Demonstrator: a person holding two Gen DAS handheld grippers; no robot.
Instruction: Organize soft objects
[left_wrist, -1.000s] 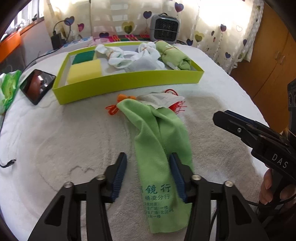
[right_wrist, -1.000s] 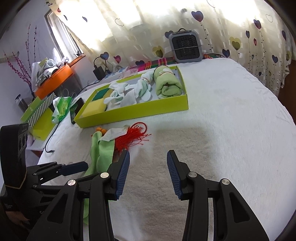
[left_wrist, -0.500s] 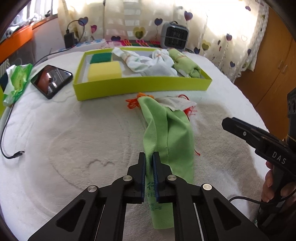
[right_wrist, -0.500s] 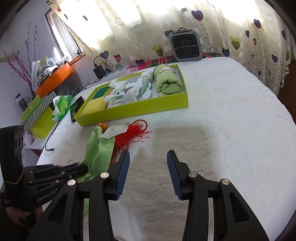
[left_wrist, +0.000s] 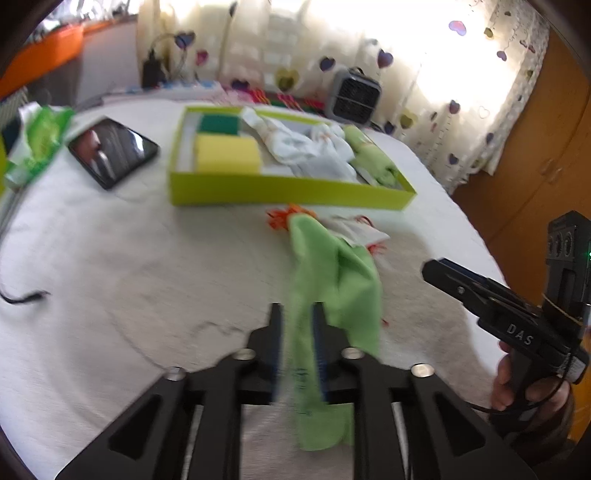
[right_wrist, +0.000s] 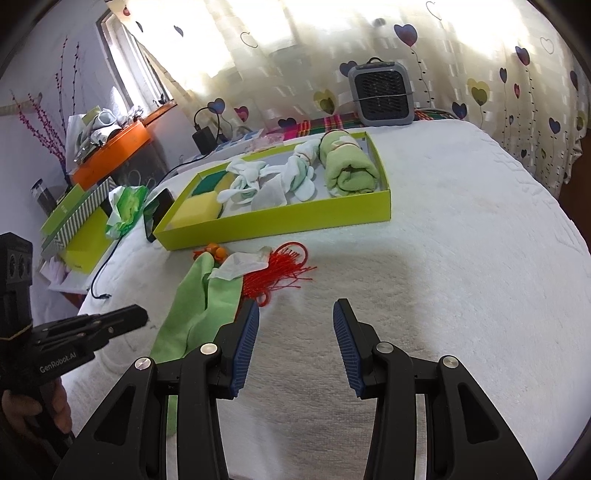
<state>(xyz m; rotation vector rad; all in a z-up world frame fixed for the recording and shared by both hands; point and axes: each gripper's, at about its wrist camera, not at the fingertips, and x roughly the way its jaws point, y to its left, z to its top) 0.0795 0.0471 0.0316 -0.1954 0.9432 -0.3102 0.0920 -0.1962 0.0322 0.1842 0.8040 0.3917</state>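
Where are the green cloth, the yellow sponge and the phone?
green cloth (left_wrist: 354, 291): left wrist view, on its raised fold.
yellow sponge (left_wrist: 227, 153): left wrist view, on its top face.
phone (left_wrist: 112, 149): left wrist view, on its screen.

Light green microfibre cloth with dark printed characters near its lower end. Lime-green shallow cardboard tray holding a yellow sponge block, a dark green pad, white knotted socks, a pale green rolled towel. Red tasselled cord. White textured bedspread. Cream curtain patterned with hearts.
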